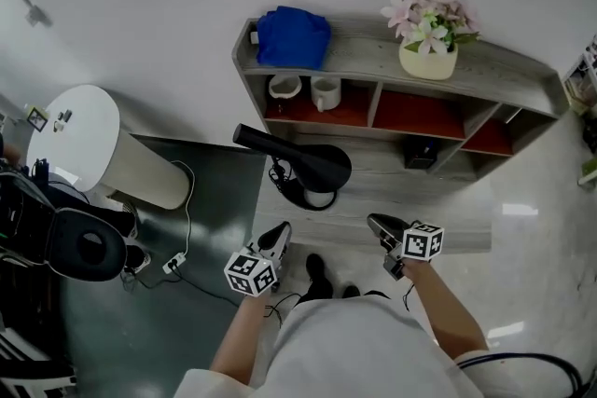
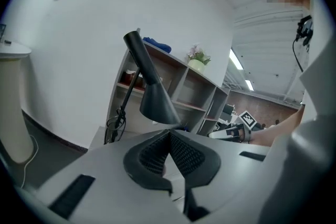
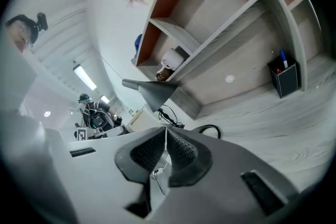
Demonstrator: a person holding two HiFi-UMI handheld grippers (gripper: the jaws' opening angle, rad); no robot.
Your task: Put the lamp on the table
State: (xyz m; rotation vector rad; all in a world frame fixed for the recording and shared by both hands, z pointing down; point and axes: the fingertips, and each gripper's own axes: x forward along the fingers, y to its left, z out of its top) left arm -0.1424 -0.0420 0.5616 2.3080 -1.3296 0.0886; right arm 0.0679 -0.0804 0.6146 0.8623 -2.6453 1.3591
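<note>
Standing at far left is a white pedestal (image 1: 73,128). Lower centre, the left gripper (image 1: 280,234) has its jaws closed on nothing. The black lamp (image 1: 315,168) stands mid-frame on the wood top (image 1: 438,200) below the shelf (image 1: 373,61). Right of it, the right gripper (image 1: 379,225) is likewise closed and empty.

Lamp (image 1: 310,167) stands on table (image 1: 446,205) before shelf (image 1: 368,57).

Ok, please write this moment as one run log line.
lamp: standing before shelf, untouched | left claw: shut, empty | right claw: shut, empty
</note>
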